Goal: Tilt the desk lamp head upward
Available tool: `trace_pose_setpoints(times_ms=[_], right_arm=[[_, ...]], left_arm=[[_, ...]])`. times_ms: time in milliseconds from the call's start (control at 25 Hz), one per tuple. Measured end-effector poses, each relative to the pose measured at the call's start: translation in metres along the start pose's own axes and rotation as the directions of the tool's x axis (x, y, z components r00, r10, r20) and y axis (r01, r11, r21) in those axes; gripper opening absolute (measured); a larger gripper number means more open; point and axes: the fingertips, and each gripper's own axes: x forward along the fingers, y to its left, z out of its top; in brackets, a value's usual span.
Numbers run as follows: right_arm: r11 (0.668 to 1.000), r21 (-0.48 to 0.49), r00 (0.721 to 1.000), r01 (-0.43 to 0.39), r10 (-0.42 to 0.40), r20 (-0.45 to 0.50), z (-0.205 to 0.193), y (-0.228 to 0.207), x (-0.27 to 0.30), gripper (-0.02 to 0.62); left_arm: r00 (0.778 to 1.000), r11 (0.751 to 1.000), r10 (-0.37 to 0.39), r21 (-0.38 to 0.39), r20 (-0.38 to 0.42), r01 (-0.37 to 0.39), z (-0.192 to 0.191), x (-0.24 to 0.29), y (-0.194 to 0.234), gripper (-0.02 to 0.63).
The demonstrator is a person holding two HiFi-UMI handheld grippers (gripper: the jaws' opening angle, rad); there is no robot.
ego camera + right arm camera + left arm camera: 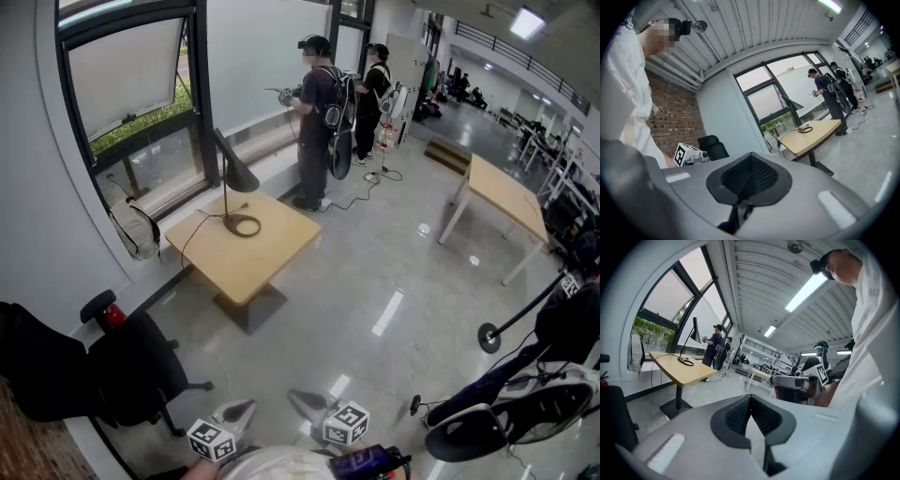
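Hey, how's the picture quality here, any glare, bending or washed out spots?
Head view: the wide lens bows the window frame, ceiling lights leave glare streaks on the glossy floor, and the desk lamp is sharp. Left gripper view: strong fisheye with black corners, and the ceiling light strip is blown out. Right gripper view: same bending, with the desk lamp a dark shape against bright daylight.

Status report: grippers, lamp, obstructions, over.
Left gripper, right gripper shut, empty. Desk lamp on table, head down, untouched. Path open; two people beyond table.
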Motion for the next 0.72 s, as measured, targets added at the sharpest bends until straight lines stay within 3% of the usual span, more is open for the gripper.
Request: trace_pose_setpoints(times_ms=[520, 720], right_arm=[[1.0, 0.0, 0.998, 0.012, -0.012, 0.066, -0.012, 0.022, 0.002, 0.012], [0.995, -0.098, 0.998, 0.009, -0.002, 0.068, 0.006, 0.007, 0.011, 0.012]], left_arm=[[1.0, 1.0, -0.016, 0.007, 0.019, 0.016, -0.009, -0.028, 0.01, 0.0], [0.997, 0.998, -0.018, 0.067, 0.081, 0.013, 0.02, -0.013, 0.02, 0.0]])
